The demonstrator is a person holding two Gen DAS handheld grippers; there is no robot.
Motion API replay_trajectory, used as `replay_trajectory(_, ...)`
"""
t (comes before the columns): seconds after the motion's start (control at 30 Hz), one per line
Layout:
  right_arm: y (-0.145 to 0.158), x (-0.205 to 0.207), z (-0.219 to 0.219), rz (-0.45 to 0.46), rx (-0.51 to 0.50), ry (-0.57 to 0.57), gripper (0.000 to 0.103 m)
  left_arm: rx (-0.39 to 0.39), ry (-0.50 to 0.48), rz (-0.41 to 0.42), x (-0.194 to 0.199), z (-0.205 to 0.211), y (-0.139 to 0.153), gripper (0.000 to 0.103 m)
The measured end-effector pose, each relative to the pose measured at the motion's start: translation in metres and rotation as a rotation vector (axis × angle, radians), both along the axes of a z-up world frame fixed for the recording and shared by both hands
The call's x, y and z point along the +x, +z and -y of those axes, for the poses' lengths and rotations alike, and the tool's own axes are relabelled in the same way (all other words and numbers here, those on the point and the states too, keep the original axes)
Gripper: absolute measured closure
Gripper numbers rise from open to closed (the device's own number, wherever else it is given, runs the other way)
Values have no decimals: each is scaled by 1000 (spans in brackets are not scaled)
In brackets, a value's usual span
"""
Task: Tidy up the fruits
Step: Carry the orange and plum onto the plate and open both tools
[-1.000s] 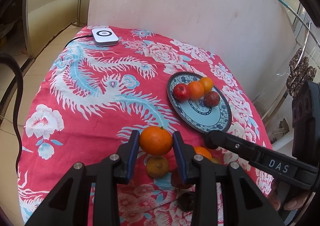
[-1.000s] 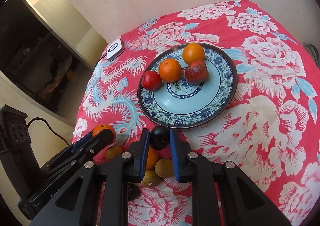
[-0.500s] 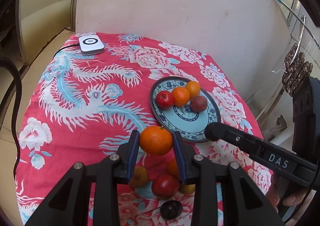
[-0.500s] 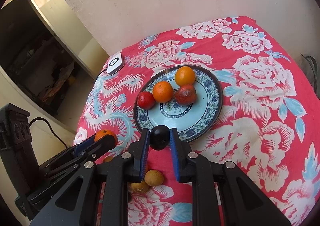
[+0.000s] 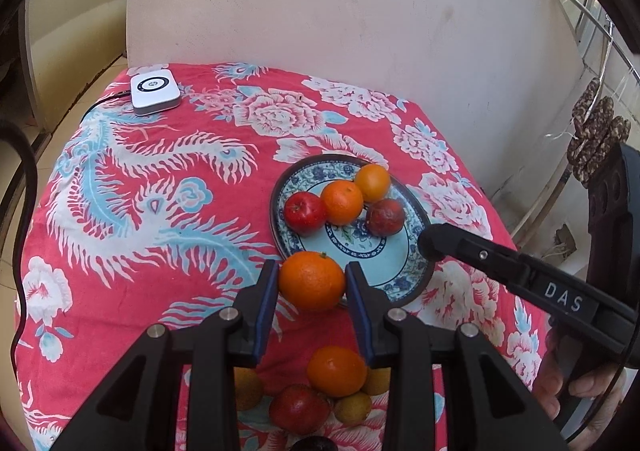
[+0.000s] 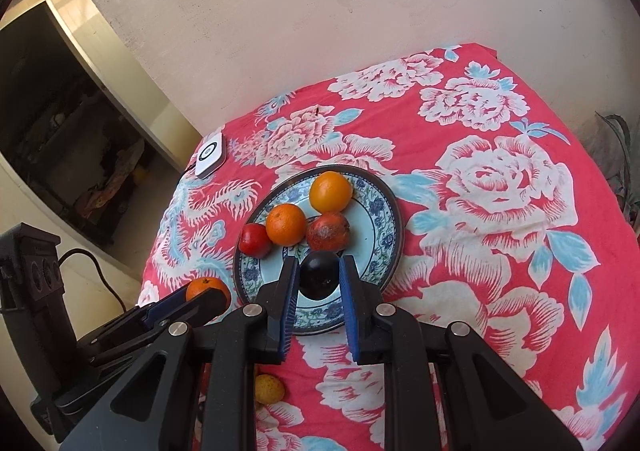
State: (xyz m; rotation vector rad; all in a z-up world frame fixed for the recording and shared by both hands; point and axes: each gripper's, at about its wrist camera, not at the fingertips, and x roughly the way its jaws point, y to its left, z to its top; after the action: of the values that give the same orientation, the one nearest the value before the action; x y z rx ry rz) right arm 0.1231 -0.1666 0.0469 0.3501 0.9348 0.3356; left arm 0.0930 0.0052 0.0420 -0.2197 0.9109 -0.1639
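Observation:
My left gripper (image 5: 311, 280) is shut on an orange (image 5: 311, 281), held over the near rim of the blue-patterned plate (image 5: 390, 263). My right gripper (image 6: 319, 278) is shut on a dark plum (image 6: 319, 275), above the same plate (image 6: 380, 207). The plate holds a red apple (image 5: 305, 212), two oranges (image 5: 342, 202) and a dark red fruit (image 5: 385, 216). Loose fruits lie on the cloth near me: an orange (image 5: 337, 371), a red apple (image 5: 300, 409) and small yellow ones (image 5: 353, 408). The right gripper's finger (image 5: 480, 255) crosses the left wrist view.
A red floral cloth (image 5: 132, 187) covers the table, which stands against a pale wall. A white box (image 5: 155, 92) with a cable sits at the far left corner. A person's hand (image 5: 576, 391) holds the right tool. A railing runs along the right.
Both grippers have moved forward toward the plate with their fruits still held. The loose fruits on the cloth now lie further behind the fingers.

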Motion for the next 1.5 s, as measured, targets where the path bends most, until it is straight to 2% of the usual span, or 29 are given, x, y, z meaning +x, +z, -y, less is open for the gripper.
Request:
replay_trajectory(0.53,-16,43,7,13,-33,-5,81,30,-9,-12,29,13,-13,67)
replay_trajectory(1.0,-27,55,-1,29,-72,33,81,39,-28,-1,40,27,-20,67)
replay_trajectory(1.1,-26,55,-2,38,-78,43,79,36,-22,-2,41,27,-21,67)
replay_trajectory(1.23,-21,52,-2,62,-73,46,66,33,-20,-4,40,27,-21,67)
replay_trajectory(1.5,-10,37,-1,91,-66,50,64,33,-13,16,34,25,-11,62)
